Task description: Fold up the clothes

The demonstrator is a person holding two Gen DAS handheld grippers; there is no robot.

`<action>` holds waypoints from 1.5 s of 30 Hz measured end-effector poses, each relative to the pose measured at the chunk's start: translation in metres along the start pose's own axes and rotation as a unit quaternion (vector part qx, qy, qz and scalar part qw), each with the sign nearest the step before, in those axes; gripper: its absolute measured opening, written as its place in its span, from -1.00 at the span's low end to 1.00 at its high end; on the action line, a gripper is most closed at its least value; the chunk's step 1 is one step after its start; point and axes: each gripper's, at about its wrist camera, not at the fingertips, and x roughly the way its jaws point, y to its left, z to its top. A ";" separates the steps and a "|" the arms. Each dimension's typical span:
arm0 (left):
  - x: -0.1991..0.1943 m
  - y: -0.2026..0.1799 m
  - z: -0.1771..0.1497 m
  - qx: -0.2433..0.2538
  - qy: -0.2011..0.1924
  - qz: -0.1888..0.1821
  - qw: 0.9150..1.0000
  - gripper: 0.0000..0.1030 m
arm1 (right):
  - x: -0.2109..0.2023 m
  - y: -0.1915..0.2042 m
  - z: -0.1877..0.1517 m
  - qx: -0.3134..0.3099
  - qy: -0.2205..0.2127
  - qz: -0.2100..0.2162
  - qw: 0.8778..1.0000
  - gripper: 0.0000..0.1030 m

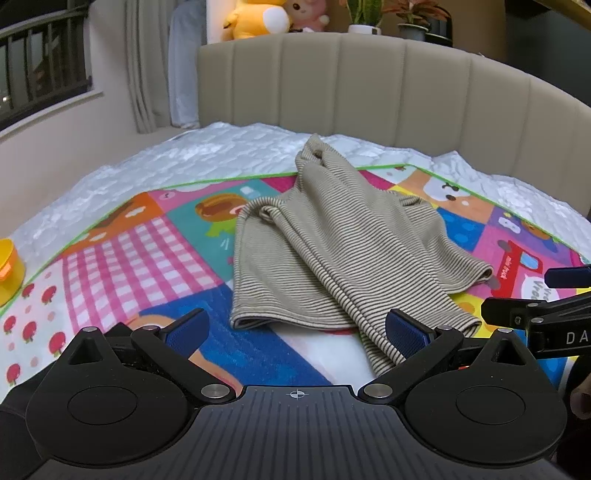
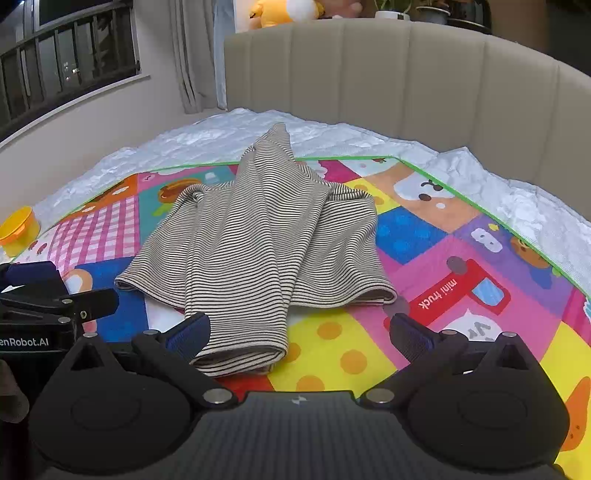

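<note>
A beige striped knit garment (image 1: pixel 325 251) lies crumpled on a colourful patchwork play mat (image 1: pixel 122 254), one sleeve stretched toward me and another toward the headboard. My left gripper (image 1: pixel 295 332) hovers just before its near hem, jaws wide open, nothing between the blue pads. In the right wrist view the same garment (image 2: pixel 258 243) spreads across the mat (image 2: pixel 461 288), and its near sleeve end reaches between the fingers of my right gripper (image 2: pixel 299 332), which is open and not pressing on it. Each gripper shows at the edge of the other's view.
The mat lies on a white quilted mattress (image 1: pixel 155 166) with a beige padded headboard (image 1: pixel 369 92) behind. A yellow and orange container (image 1: pixel 9 273) stands at the mat's left edge. Plush toys (image 1: pixel 258 16) and potted plants sit above the headboard.
</note>
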 end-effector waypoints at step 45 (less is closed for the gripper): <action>0.002 0.000 -0.002 -0.004 0.008 0.001 1.000 1.00 | -0.004 -0.012 0.000 0.037 -0.001 0.027 0.999 1.00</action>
